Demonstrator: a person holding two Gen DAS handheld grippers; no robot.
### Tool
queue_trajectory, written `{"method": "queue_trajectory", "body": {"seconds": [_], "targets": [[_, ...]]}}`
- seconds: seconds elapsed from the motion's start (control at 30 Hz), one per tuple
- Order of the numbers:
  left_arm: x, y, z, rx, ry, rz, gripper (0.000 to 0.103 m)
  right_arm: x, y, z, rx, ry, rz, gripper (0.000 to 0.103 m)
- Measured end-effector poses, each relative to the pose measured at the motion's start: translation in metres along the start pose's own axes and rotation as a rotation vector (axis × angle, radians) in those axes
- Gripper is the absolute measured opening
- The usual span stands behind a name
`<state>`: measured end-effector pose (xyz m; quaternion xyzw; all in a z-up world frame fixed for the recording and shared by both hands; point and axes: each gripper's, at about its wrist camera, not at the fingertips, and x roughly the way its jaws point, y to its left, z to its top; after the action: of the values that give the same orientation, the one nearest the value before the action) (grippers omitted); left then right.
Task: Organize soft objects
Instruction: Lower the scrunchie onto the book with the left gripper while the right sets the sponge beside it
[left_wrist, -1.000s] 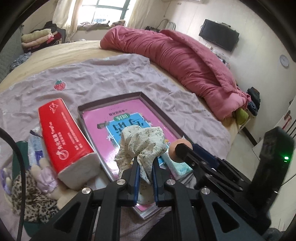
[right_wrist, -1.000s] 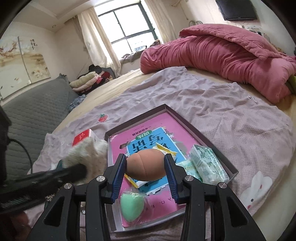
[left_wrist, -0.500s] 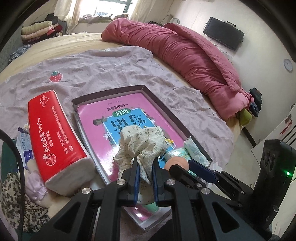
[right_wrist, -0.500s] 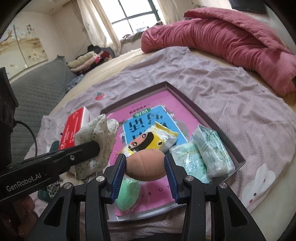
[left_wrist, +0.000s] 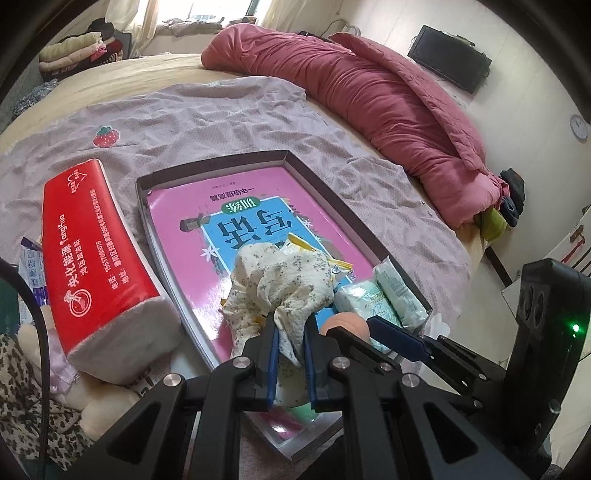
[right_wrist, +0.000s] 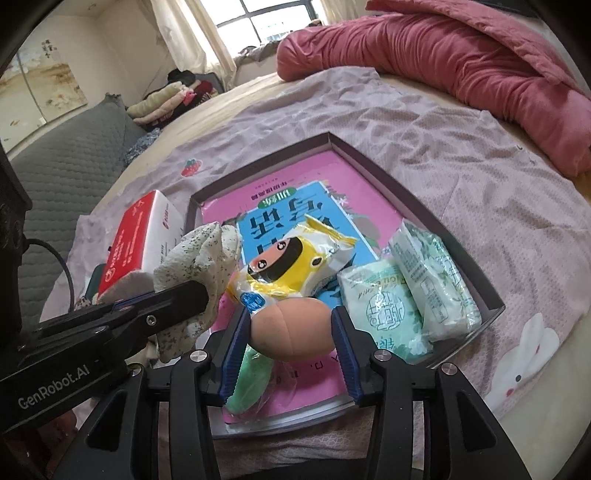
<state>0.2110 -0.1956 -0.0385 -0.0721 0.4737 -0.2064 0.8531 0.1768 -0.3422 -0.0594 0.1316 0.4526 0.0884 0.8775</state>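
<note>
Over the shallow box (right_wrist: 491, 295) on the bed, the right hand-held gripper (right_wrist: 290, 345) is opening around its peach sponge (right_wrist: 291, 328) to drop it in, while the left hand-held gripper (left_wrist: 290, 328) clenches a floral cloth (left_wrist: 280, 284), waiting alongside.

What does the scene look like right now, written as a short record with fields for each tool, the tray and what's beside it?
left tool: shut on floral cloth, over the tray
right tool: jaws opening, peach sponge between them
tray: pink book, yellow snack pack, two green tissue packs, green sponge
beside tray: red tissue pack
surface: lilac sheet on bed
</note>
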Motion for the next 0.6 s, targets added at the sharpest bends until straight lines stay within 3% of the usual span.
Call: {"method": "queue_trajectory", "body": {"seconds": [0.4,0.6], "targets": [[0.002,0.003,-0.001,-0.012,0.001,-0.004,0.012,0.004,-0.012,0.001,0.063,0.017,-0.001,0.051],[0.01,0.003,-0.003,-0.011,0.021,-0.003,0.012,-0.003,-0.019,0.001,0.102,-0.021,-0.006,0.054]]}}
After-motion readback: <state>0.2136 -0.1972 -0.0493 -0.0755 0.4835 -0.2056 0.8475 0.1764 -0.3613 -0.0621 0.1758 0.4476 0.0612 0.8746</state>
